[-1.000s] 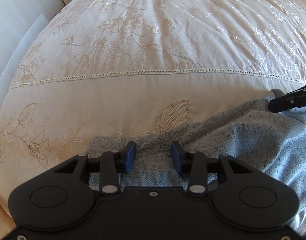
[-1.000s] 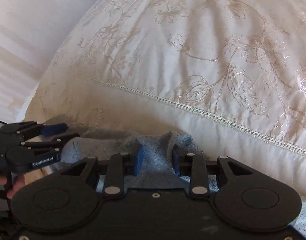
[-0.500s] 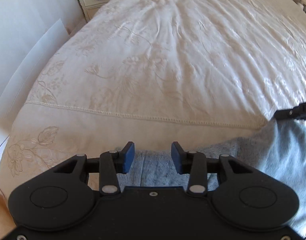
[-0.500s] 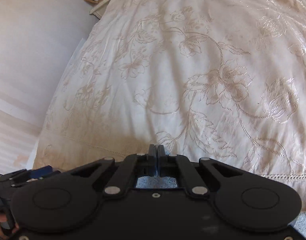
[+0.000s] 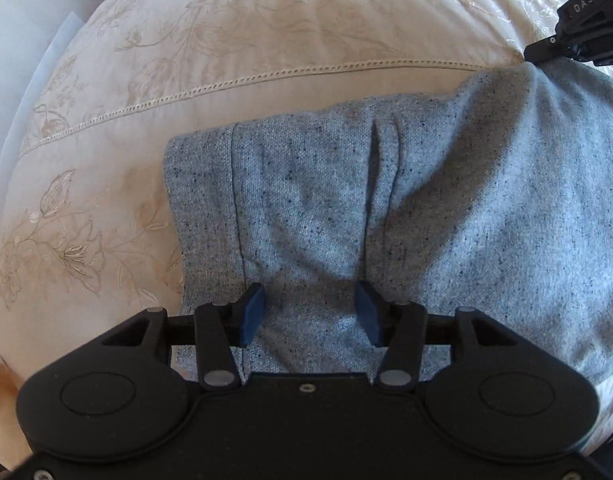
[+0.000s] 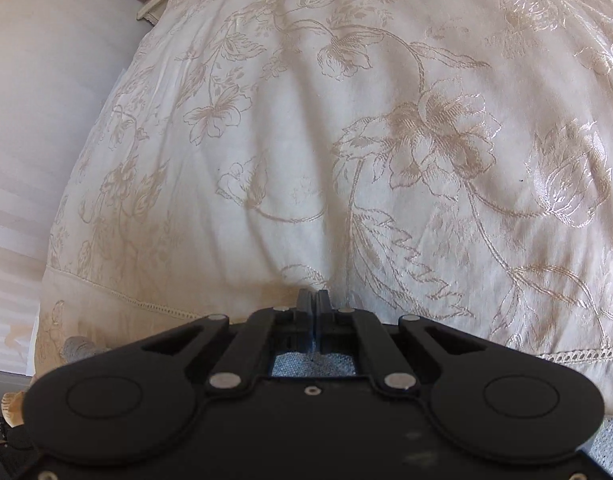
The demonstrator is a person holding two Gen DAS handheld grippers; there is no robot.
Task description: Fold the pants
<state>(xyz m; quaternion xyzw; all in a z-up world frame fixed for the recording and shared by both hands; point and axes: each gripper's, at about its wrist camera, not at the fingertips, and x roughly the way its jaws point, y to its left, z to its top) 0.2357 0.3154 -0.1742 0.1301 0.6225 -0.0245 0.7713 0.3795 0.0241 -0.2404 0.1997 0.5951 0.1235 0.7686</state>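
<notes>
Glossy floral-embroidered bedspread under speckled grey knit pants. Left gripper spread over near hem; right gripper pinching pants' far-right corner.

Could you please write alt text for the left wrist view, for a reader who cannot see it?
The left gripper, jaws open, hovers over grey speckled pants spread on a cream floral bedspread. At the upper right, the right gripper pinches the far edge of the pants.
</notes>
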